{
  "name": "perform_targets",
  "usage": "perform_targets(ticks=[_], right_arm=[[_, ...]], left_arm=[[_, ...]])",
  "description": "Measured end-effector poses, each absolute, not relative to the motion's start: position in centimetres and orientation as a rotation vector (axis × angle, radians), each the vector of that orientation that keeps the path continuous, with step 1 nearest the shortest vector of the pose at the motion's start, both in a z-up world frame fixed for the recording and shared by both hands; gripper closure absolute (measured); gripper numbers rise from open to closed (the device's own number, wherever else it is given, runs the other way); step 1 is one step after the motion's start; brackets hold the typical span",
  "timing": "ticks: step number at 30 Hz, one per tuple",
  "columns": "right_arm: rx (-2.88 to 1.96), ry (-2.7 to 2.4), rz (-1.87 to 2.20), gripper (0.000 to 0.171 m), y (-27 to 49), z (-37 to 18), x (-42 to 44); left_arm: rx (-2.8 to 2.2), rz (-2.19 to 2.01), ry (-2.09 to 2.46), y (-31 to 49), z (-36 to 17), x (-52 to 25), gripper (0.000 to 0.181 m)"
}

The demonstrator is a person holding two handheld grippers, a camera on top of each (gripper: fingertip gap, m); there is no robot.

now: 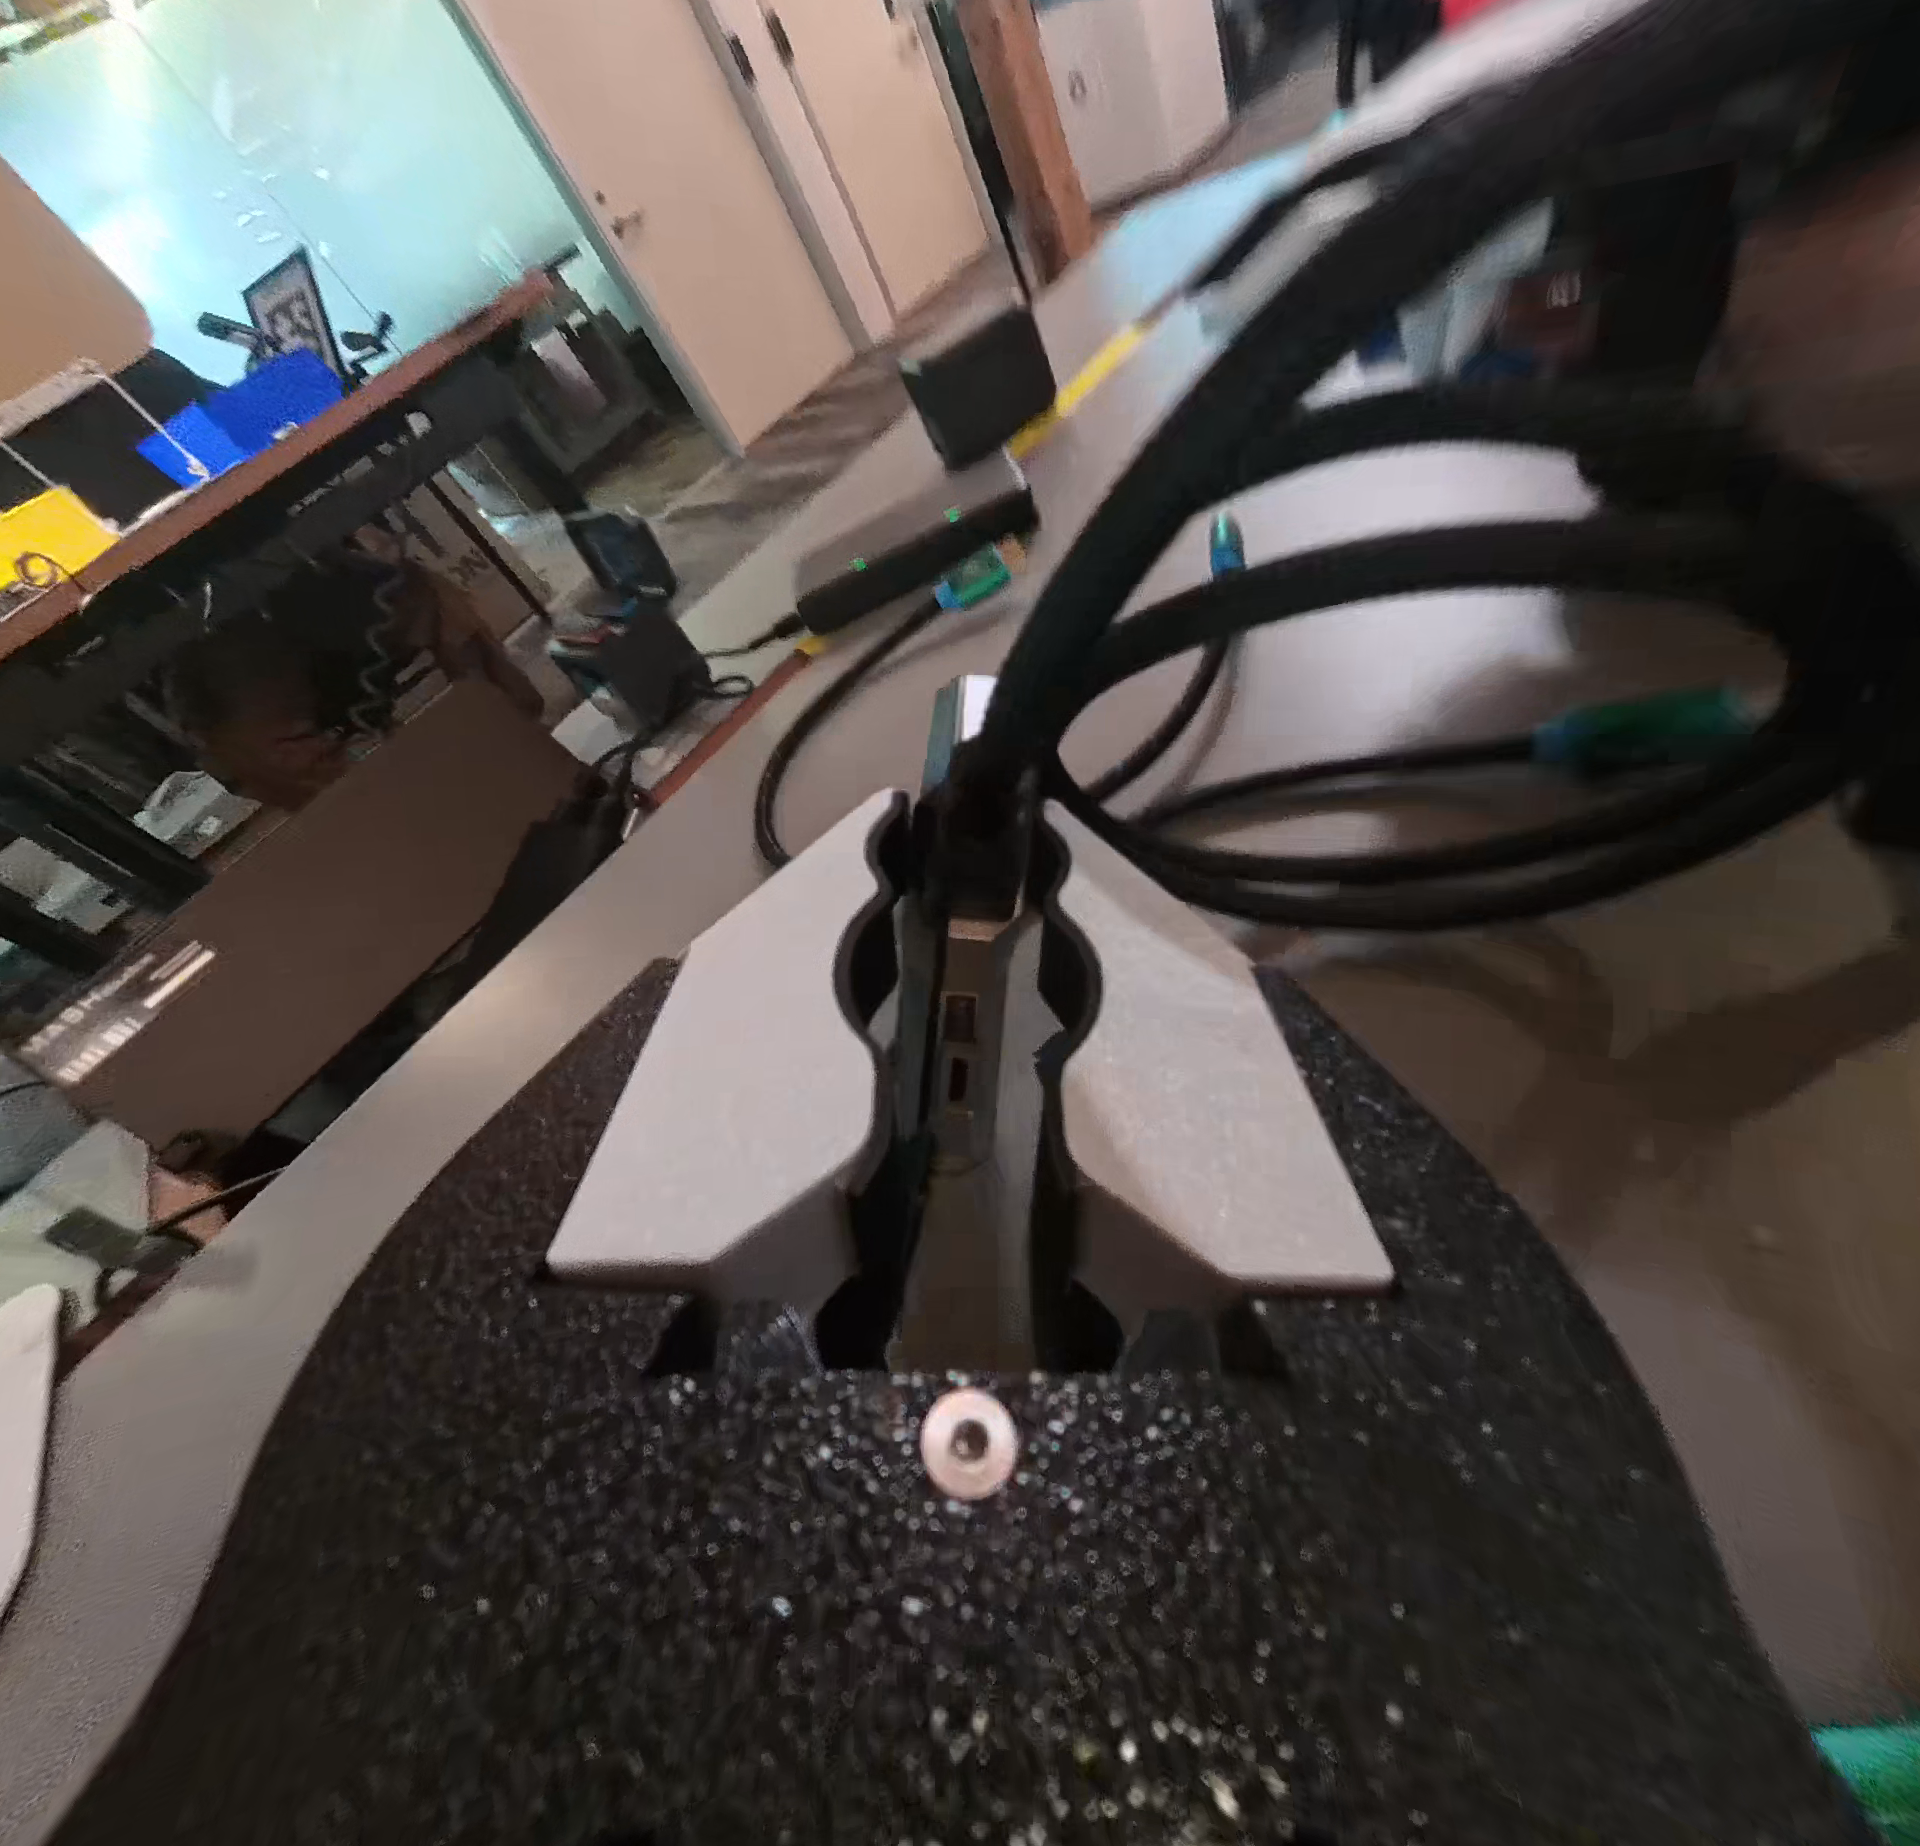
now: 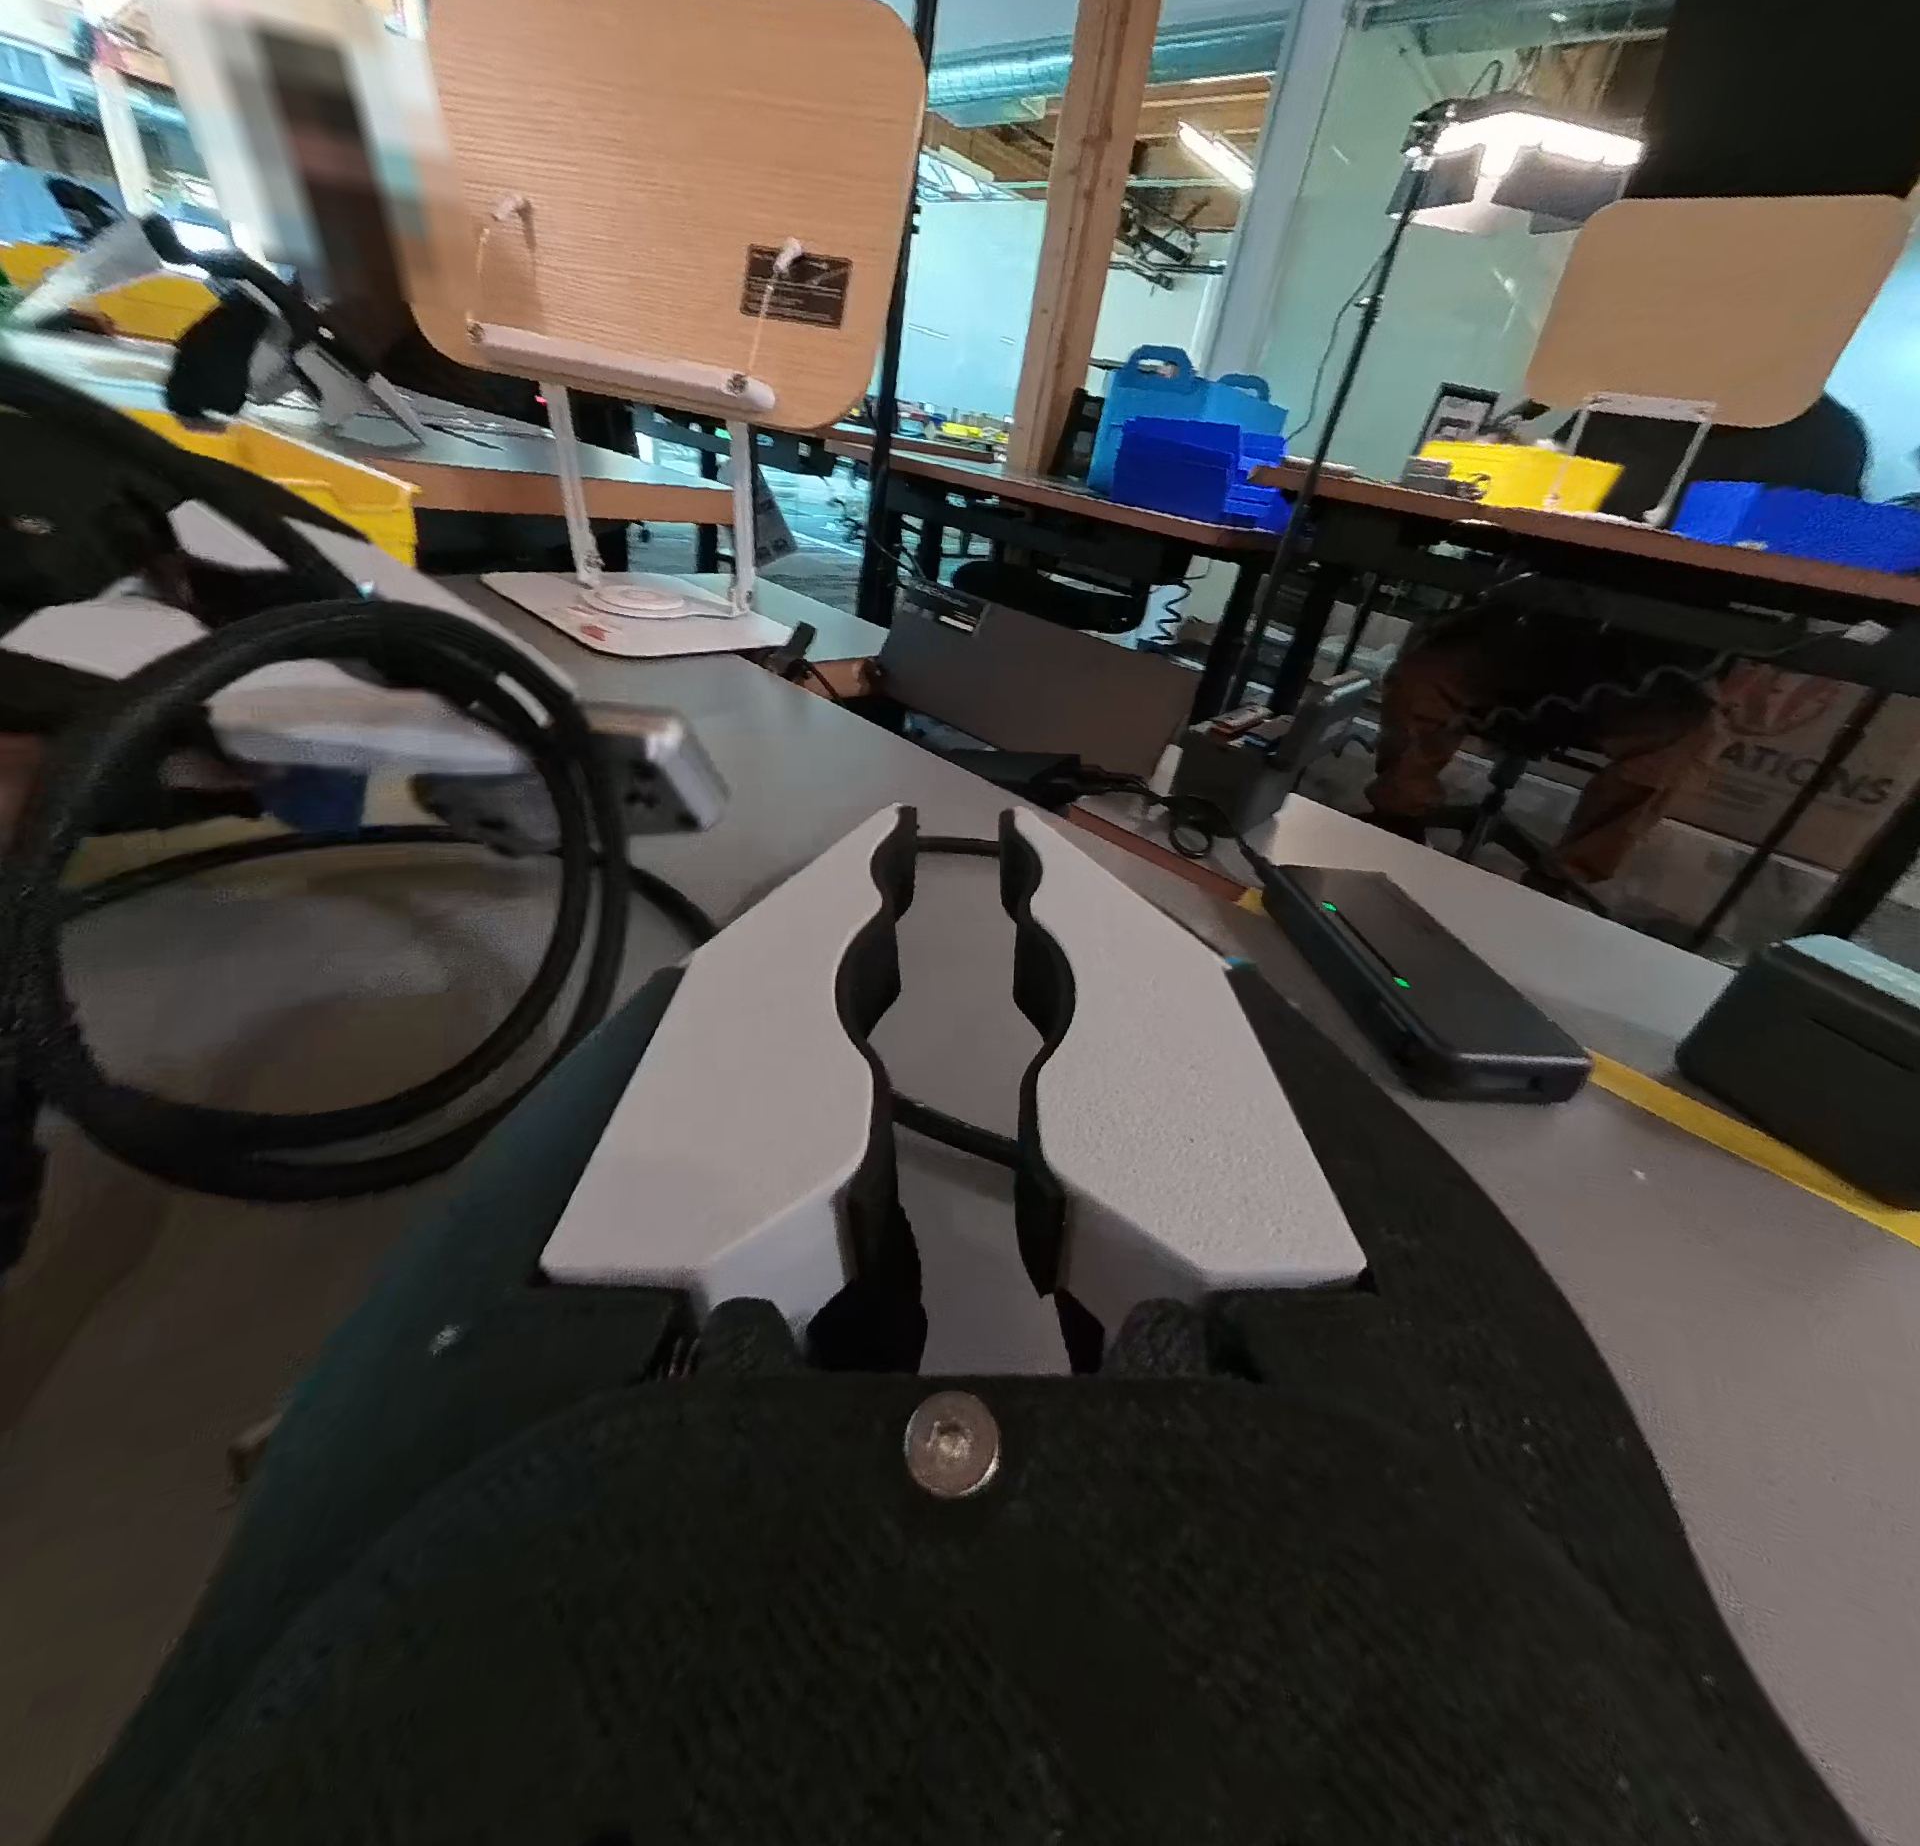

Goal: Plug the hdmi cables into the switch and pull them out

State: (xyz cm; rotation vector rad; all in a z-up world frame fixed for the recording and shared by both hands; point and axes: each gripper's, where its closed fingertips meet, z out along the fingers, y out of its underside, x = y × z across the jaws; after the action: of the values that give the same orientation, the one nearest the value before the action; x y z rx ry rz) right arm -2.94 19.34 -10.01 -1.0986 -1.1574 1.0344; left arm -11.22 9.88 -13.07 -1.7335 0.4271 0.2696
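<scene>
Left gripper (image 1: 966, 840) clamps the switch (image 1: 961, 1027), a slim silver box held edge-on between its grey fingers (image 1: 769, 1007), small ports showing along the near edge. Black HDMI cables (image 1: 1226, 653) are plugged into the switch's far end near the fingertips and loop off right in blurred coils over the grey table (image 1: 1558, 1173). Flat black box (image 1: 914, 560) with green lights lies farther back, a black block (image 1: 977, 383) behind it by a yellow line.

Right gripper (image 2: 956, 820) holds nothing, jaws at a narrow gap, hovering low over the table (image 2: 1714, 1329) with a thin black cable (image 2: 951, 1131) lying on the surface under the gap. In the right wrist view the switch (image 2: 665, 757) shows at left, lifted off the table, cable loops (image 2: 582, 944) hanging around it, left gripper (image 2: 260, 653) blurred there. Black box (image 2: 1423, 975) sits to the right, apart from the right gripper. Wooden board on a white stand (image 2: 665, 196) stands behind
</scene>
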Motion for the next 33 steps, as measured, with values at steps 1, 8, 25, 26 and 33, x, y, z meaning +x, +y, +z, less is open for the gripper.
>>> perform_targets(ticks=[1,8,25,26,33], right_arm=[[-1.095,-1.169,1.075,0.156,18.9,-10.0,-3.0],[-1.019,-1.234,1.463,0.145,14.0,-8.5,-3.3],[-0.936,-1.348,2.017,0.150,8.0,-7.3,-2.7],[-0.942,-1.386,1.986,0.149,8.0,-7.7,-2.7],[-0.883,-1.629,1.755,0.151,7.4,-10.1,-2.2]], left_arm=[[-1.694,0.225,0.385,9.7,-12.2,-11.3,0.160],[-1.302,-0.380,0.237,7.6,-5.7,-8.6,0.161],[-1.175,-0.819,0.337,7.2,-5.3,-2.8,0.161],[-1.207,-0.796,0.355,7.3,-5.8,-2.7,0.161],[-1.487,-0.548,0.552,8.3,-10.0,-2.0,0.139]])
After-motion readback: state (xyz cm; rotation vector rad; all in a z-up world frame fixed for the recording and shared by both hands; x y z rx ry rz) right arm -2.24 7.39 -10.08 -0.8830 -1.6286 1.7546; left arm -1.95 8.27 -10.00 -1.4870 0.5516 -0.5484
